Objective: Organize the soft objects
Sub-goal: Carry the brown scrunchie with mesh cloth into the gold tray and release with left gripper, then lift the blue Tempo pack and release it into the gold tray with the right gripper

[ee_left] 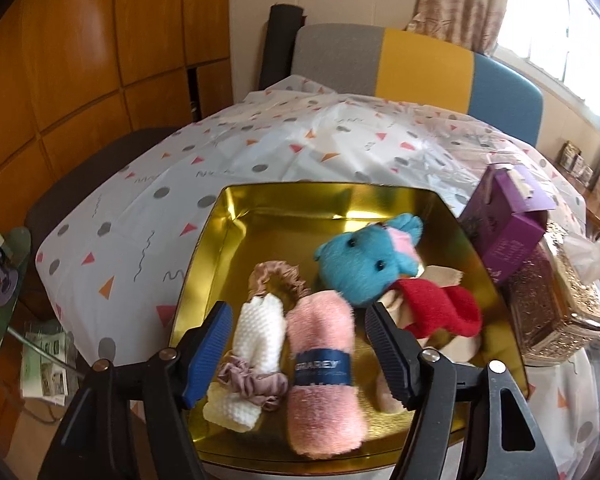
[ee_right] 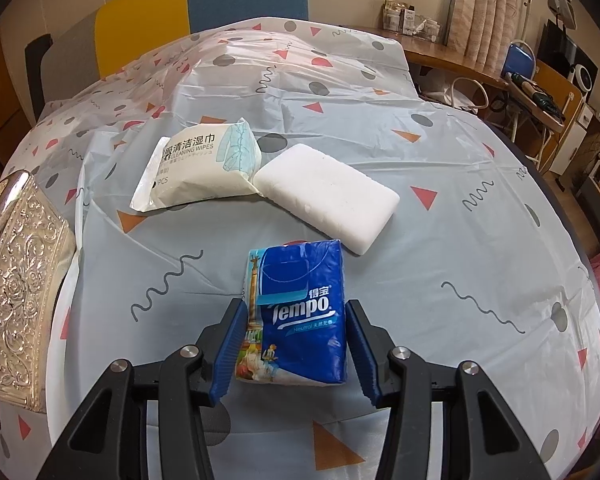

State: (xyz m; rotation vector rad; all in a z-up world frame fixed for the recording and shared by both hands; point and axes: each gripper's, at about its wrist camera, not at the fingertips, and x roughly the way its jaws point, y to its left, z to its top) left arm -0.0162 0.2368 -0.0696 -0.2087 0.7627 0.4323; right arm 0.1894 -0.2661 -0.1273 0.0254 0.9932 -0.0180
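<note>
Tin: gold tin (ee_left: 260, 208) sits on the surface (ee_left: 260, 152) under a patterned cloth, holding the soft things gathered in it.
Left claw: left claw (ee_left: 296, 344) hangs over the tin's near side, jaws spread wide and gripping nothing; the pink towel roll (ee_left: 320, 360) and white knitted cloth (ee_left: 260, 332) lie in the gap between its fingers, apart from the pads.
Other tin contents: blue plush toy (ee_left: 364, 268) toward the tin's far right, red cloth (ee_left: 440, 312) just beside it, a beige scrunchie (ee_left: 276, 280) behind the white cloth, a mauve scrunchie (ee_left: 252, 384) around that cloth's near end.
Beside the tin: purple box (ee_left: 508, 224) and an embossed metallic tissue box (ee_left: 552, 312) at the tin's right.
Right claw: right claw (ee_right: 296, 344) is closed to a middling width on the blue tissue pack (ee_right: 296, 312), pads against both its long sides, near the surface's front edge.
Still outside: wipes packet (ee_right: 200, 168) and white sponge (ee_right: 328, 196) touch each other, farther toward the middle of the surface.
</note>
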